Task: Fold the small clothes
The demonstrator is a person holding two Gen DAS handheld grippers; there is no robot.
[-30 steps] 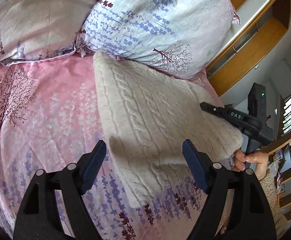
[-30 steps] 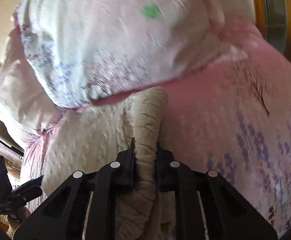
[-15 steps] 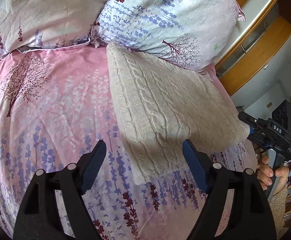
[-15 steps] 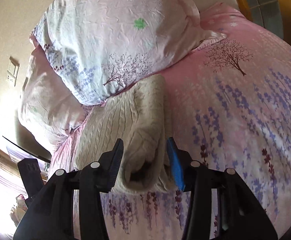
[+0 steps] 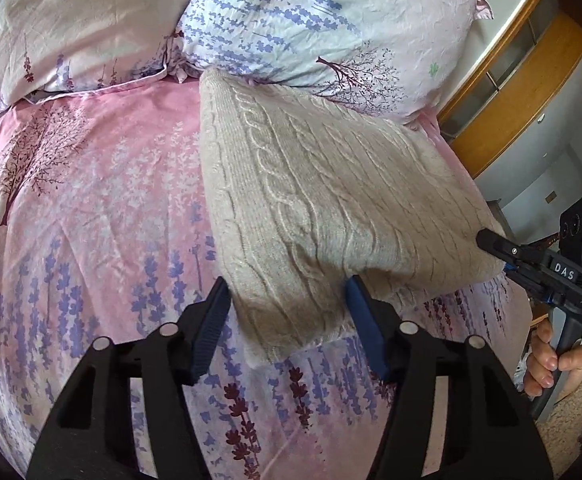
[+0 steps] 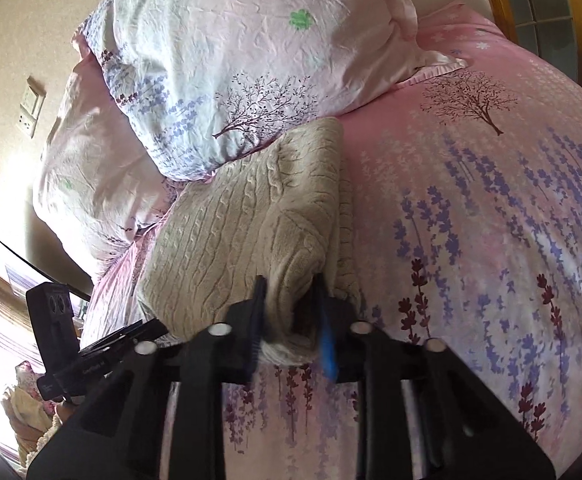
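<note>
Centrally in the left wrist view, a folded cream cable-knit sweater lies on a bed covered with a pink sheet printed with purple lavender sprigs and dark trees. Its far corner tucks under a pale floral pillow at the upper middle of the frame; a second pillow sits at the upper left. The left gripper fills the bottom of the frame, its blue-padded fingers spread apart on either side of the sweater's near corner, not pressing it. At the right edge, the right gripper meets the sweater's right-hand corner, with a hand on its handle below.

From the right wrist view, that gripper's fingers are drawn close around a thick bunched fold of the sweater's edge at the bottom middle, grasping it. The left gripper appears small at the lower left.
</note>
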